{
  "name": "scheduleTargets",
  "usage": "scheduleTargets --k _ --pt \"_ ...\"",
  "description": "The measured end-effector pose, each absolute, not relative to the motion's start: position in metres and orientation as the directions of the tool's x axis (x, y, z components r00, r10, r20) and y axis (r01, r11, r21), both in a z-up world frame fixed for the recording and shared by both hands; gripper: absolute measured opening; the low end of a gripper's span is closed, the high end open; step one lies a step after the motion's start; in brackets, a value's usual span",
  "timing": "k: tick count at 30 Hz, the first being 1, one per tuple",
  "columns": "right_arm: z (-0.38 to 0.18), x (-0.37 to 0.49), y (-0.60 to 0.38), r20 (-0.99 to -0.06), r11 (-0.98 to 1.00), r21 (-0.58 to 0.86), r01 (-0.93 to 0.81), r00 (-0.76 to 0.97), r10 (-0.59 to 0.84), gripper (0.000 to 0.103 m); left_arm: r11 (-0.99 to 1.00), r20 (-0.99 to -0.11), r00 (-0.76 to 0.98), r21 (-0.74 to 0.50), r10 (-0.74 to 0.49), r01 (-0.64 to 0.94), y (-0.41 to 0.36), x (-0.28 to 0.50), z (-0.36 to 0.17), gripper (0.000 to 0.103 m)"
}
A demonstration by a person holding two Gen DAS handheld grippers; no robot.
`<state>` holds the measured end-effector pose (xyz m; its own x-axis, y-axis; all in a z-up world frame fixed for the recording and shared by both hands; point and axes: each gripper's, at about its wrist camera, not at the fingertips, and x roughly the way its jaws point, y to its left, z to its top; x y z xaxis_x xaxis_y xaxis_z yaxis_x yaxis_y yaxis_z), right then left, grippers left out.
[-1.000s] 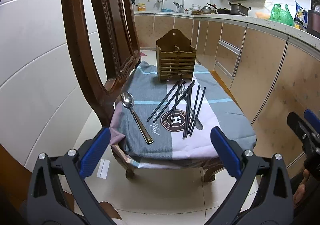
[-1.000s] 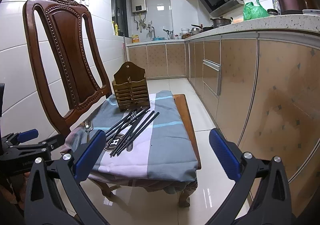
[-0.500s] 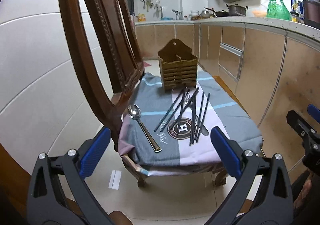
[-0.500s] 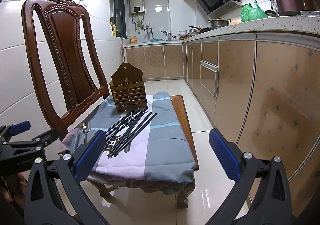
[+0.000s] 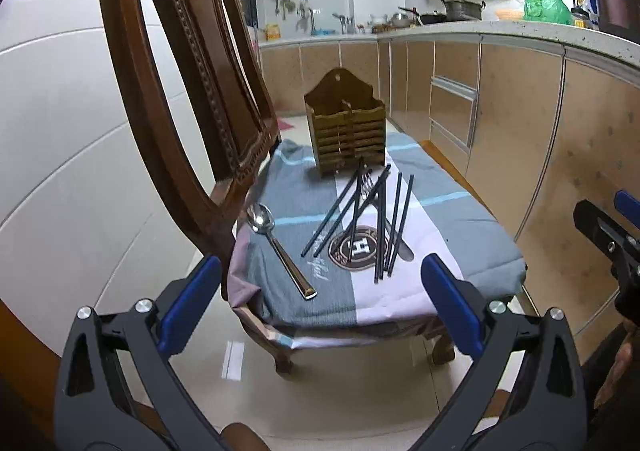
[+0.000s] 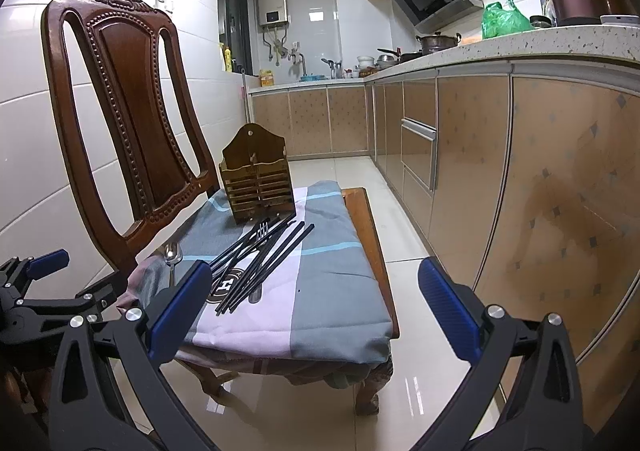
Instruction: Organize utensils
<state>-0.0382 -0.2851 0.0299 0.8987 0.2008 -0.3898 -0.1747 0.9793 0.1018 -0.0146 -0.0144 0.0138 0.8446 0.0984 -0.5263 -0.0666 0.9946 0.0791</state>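
A wooden utensil holder (image 5: 345,131) (image 6: 256,181) stands at the far end of a cloth-covered chair seat (image 5: 444,187) (image 6: 328,251). In front of it lie several black chopsticks (image 5: 394,219) (image 6: 268,259) with a metal fork (image 5: 366,187) (image 6: 262,231) among them. A metal spoon (image 5: 276,247) (image 6: 173,255) lies to their left. My left gripper (image 5: 316,303) hangs open before the seat's near edge, holding nothing. My right gripper (image 6: 314,303) is open too, near the seat's front right corner. Each gripper shows at the edge of the other's view.
The carved chair back (image 5: 180,83) (image 6: 120,123) rises on the left against a tiled wall. Kitchen cabinets (image 5: 520,131) (image 6: 520,171) and a counter run along the right. Glossy tile floor (image 5: 320,379) (image 6: 320,391) lies between me and the chair.
The left view has dropped lower and drawn slightly closer, so the seat and utensils sit higher and the chair back leans more. The right view has barely shifted. Both grippers stay open.
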Motion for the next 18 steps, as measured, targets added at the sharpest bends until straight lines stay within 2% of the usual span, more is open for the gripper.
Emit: scheduleTargets --k 4,8,11,13,18 --pt "0.028 -0.042 -0.288 -0.360 0.979 0.124 -0.163 0.912 0.198 0.101 0.997 -0.515 0.854 0.067 0.075 -0.046 -0.016 -0.018 0.018 0.099" --pt "0.028 -0.039 -0.288 -0.382 0.981 0.109 -0.161 0.904 0.191 0.101 0.995 -0.517 0.852 0.093 0.085 -0.043 -0.024 -0.020 0.018 0.099" --pt "0.027 -0.038 -0.285 -0.401 0.982 0.089 -0.168 0.896 0.190 0.101 0.998 -0.599 0.800 0.059 0.028 0.009 -0.026 -0.013 0.012 0.099" --pt "0.026 -0.038 -0.283 -0.409 0.982 0.075 -0.173 0.893 0.189 0.101 0.998 -0.618 0.785 0.064 0.039 0.000 -0.026 -0.011 0.009 0.099" --pt "0.024 -0.038 -0.280 -0.425 0.980 0.062 -0.190 0.883 0.198 0.101 1.000 -0.590 0.808 0.023 0.009 0.006 -0.023 -0.016 0.015 0.099"
